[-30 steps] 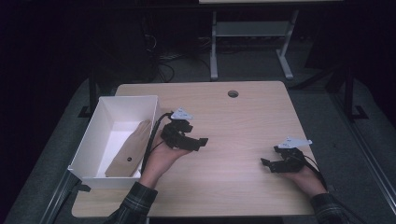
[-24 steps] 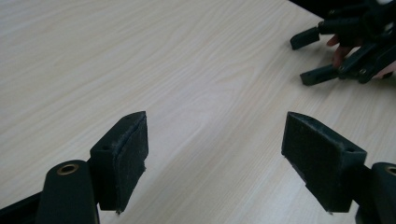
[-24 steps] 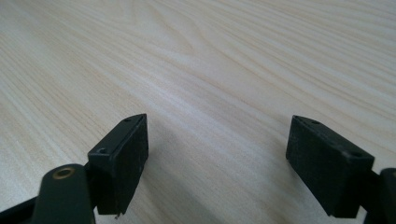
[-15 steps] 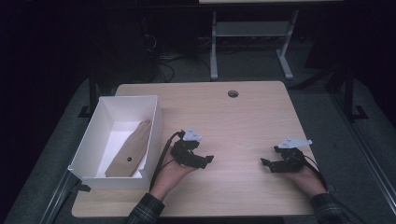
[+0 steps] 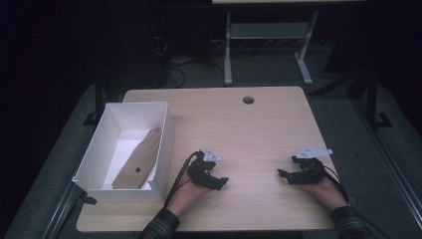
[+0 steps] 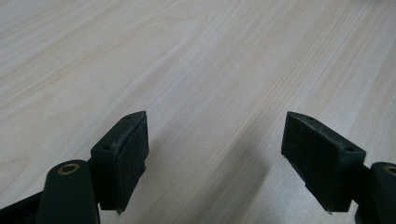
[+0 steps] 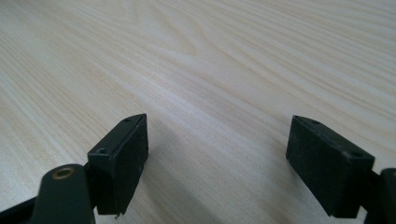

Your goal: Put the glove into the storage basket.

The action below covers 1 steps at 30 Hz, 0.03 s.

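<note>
A tan glove [image 5: 139, 159] lies flat inside the white box [image 5: 164, 130] at the table's left side. My left gripper [image 5: 219, 183] rests low on the wooden table [image 5: 249, 129] just right of the box, pointing right, open with nothing between its jaws [image 6: 215, 154]. My right gripper [image 5: 283, 175] sits near the table's right front, pointing left, open and empty too [image 7: 217, 158]. Both gripper views look along bare wood grain between two widely spread black pads.
A round cable hole [image 5: 248, 100] sits near the table's far edge. Beyond the table stands a white metal frame [image 5: 263, 40] on a dark floor. Bare wood stretches between the two grippers and toward the far edge.
My left gripper has come away from beside the box, moving toward the front edge and down onto the table. The right gripper has stayed where it was.
</note>
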Available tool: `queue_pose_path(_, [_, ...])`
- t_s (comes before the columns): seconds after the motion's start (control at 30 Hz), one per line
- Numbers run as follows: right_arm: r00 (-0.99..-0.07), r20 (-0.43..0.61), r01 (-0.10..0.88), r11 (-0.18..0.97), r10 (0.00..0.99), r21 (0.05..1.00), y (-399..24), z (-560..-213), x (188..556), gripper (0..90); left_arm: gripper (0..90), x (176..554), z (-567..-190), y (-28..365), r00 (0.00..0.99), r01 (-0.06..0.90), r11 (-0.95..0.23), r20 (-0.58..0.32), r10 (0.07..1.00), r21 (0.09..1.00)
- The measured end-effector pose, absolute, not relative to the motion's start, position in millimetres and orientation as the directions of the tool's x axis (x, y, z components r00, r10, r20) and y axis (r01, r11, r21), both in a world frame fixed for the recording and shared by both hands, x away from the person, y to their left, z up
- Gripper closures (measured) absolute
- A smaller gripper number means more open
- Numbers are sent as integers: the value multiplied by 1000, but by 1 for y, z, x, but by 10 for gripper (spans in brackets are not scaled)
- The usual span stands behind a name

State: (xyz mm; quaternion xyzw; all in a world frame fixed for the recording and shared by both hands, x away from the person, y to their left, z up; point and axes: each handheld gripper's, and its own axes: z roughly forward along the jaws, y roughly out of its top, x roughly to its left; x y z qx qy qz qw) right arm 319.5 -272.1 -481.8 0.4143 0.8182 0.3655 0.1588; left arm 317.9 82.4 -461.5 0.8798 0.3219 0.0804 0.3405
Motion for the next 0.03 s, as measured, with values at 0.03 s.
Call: queue_pose_path(0.03, [-606, 43, 562, 390, 794, 730, -272, -482, 319, 206, 227, 318, -462, 82, 783, 508, -567, -73, 618, 648])
